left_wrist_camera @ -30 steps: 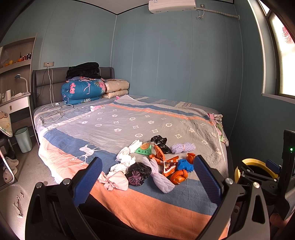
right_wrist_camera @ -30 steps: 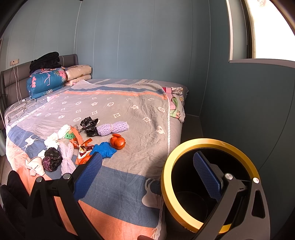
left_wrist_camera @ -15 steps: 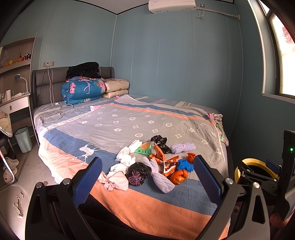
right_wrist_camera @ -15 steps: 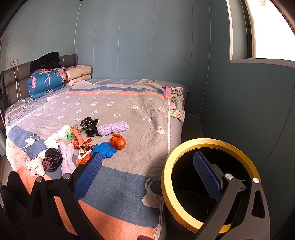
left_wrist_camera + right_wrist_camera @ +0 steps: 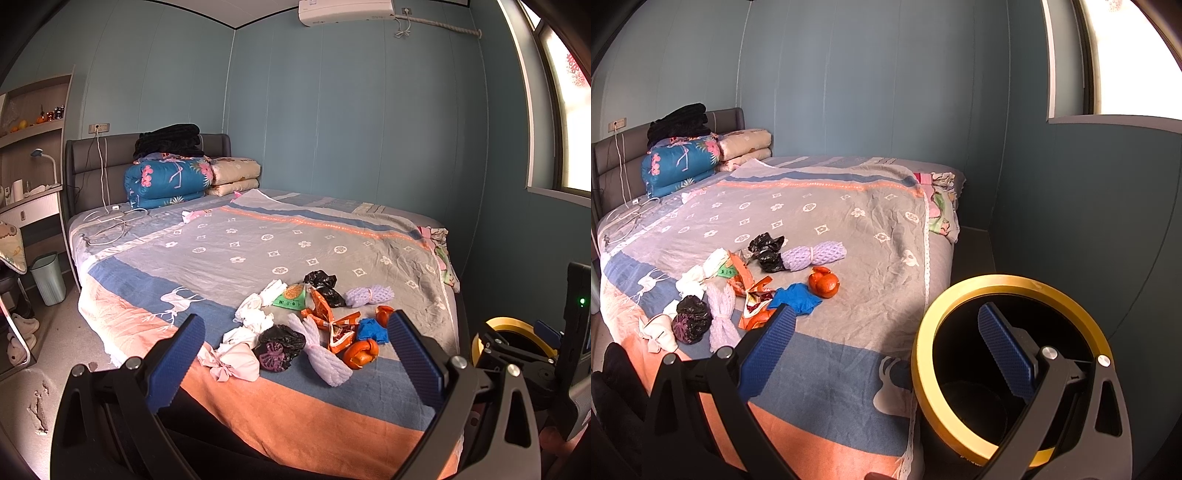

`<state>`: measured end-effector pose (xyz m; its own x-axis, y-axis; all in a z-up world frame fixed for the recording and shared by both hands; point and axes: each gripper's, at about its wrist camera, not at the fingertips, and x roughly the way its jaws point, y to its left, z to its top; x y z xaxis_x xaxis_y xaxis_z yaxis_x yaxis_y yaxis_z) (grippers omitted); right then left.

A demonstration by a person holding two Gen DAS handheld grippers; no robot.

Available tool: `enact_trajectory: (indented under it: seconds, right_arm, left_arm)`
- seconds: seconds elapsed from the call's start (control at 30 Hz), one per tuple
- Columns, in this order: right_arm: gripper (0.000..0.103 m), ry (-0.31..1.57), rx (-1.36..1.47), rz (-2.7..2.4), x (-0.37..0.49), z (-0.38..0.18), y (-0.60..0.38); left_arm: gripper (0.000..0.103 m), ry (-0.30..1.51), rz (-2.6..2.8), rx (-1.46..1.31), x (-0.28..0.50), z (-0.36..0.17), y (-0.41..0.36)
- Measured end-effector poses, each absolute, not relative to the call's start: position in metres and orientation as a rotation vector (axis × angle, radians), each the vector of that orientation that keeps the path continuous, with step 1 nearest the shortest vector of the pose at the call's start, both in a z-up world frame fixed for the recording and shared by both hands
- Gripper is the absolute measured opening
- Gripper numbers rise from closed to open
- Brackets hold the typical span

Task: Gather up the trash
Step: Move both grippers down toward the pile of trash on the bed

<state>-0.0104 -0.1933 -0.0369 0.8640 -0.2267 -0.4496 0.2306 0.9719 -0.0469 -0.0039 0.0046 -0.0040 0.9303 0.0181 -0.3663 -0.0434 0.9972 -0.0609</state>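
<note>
A pile of trash lies on the bed near its foot: black bags, white tissues, orange wrappers, orange peel, a blue scrap and purple foam nets. The pile also shows in the right wrist view. My left gripper is open and empty, held short of the pile. My right gripper is open and empty, with its right finger over the black bin with a yellow rim.
Folded quilts and pillows are stacked at the headboard, with white cables beside them. A pale green bin and slippers stand on the floor at the left. Clothes hang over the bed's far right edge.
</note>
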Motion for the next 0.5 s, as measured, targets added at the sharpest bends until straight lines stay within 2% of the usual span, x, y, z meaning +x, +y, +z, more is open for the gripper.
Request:
enact_trajectory:
  seconds: [0.33,0.5]
  right_arm:
    - [0.095,0.436,-0.039,-0.154,0.014,-0.018,-0.193]
    - [0.095,0.572,-0.042,-0.034,0.062,-0.016,-0.189]
  left_arm:
    - [0.096,0.455,0.060,-0.091,0.036,-0.015,0.040]
    - [0.096,0.519,0.006,-0.054,0.057,-0.027,0.055]
